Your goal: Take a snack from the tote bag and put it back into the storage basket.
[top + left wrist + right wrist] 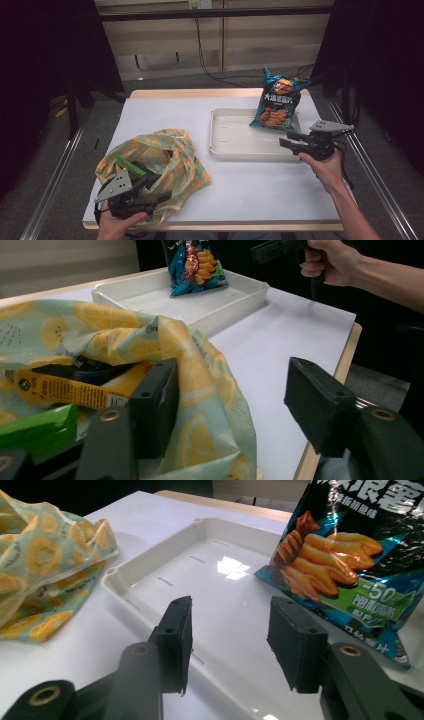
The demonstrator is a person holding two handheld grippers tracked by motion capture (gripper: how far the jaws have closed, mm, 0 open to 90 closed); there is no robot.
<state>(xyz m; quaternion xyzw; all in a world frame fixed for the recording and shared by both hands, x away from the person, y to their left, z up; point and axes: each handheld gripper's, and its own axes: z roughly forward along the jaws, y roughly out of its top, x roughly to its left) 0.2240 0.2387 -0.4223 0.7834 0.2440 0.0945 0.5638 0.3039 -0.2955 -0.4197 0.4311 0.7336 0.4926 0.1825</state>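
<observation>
A cloth bag (160, 150) printed with yellow lemons lies slumped at the table's front left. My left gripper (159, 189) is at its near edge. In the left gripper view the jaws (232, 385) stand apart with the bag's rim (200, 390) draped between them, against the left pad and clear of the right one. A yellow packet (65, 387) and a green box (35, 430) show inside the bag. A blue chip bag (277, 102) leans upright at the far right of a white tray (230, 150). My right gripper (286, 139) hovers open over the tray's near right corner, empty (230, 625).
White paper covers the tabletop (260, 190), whose wooden edge shows at the front and back. Metal rails (380, 185) run along both sides. Cables hang at the back wall. The tray's floor (210, 595) is bare beside the chip bag (350, 555).
</observation>
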